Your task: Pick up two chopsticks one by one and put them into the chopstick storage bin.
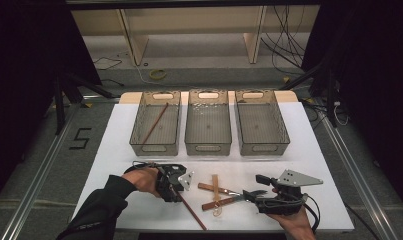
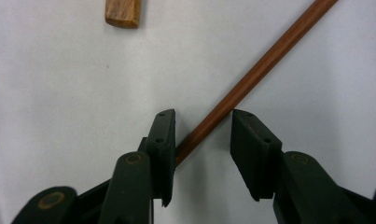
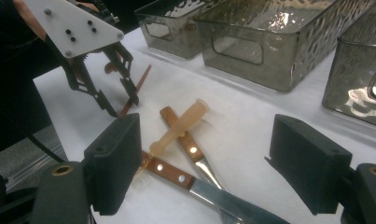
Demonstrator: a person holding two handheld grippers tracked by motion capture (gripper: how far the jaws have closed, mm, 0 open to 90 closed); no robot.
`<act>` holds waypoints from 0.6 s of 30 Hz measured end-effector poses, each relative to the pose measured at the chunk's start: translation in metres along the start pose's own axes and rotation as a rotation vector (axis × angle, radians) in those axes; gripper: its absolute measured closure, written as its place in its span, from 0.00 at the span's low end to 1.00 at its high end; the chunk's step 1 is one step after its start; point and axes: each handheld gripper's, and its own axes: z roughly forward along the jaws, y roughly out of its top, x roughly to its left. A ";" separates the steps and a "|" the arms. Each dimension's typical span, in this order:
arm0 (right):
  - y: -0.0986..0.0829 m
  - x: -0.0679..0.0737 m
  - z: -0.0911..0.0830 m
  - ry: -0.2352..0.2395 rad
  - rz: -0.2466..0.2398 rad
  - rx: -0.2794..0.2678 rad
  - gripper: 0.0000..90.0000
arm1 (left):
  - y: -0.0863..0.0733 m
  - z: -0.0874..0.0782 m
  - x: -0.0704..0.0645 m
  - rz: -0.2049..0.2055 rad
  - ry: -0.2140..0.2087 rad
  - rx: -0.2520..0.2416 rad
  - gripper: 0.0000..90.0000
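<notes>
The left gripper has its two jaws apart, and a brown chopstick lies slanted between them on the white table. The stick touches the inner face of the one jaw and stays apart from the other; it runs on well past the jaw tips. The right gripper also has its jaws wide apart, with nothing between the pads; the two wooden-handled knives and a pale plastic piece lie crossed just beyond them.
</notes>
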 end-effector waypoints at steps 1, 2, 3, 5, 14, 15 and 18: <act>0.000 0.000 0.000 0.000 0.002 0.000 0.29 | 0.001 0.000 0.000 0.002 -0.003 0.005 0.67; 0.000 0.000 0.000 0.000 0.002 0.002 0.29 | 0.001 0.000 -0.001 0.001 -0.007 0.008 0.68; 0.000 0.000 0.000 0.001 0.000 0.000 0.29 | 0.001 0.000 0.000 0.002 -0.014 0.012 0.69; 0.000 0.000 0.000 0.000 0.001 0.000 0.29 | 0.001 0.000 -0.001 -0.007 -0.018 0.010 0.74; 0.000 0.000 0.000 0.000 0.002 0.001 0.29 | 0.002 0.000 -0.005 0.044 -0.017 0.020 0.82; 0.000 0.000 0.000 -0.001 0.002 0.001 0.29 | 0.002 0.000 -0.006 0.053 -0.017 0.018 0.84; 0.000 0.000 0.000 -0.002 0.000 0.001 0.29 | 0.003 -0.001 -0.008 0.077 -0.016 0.025 0.87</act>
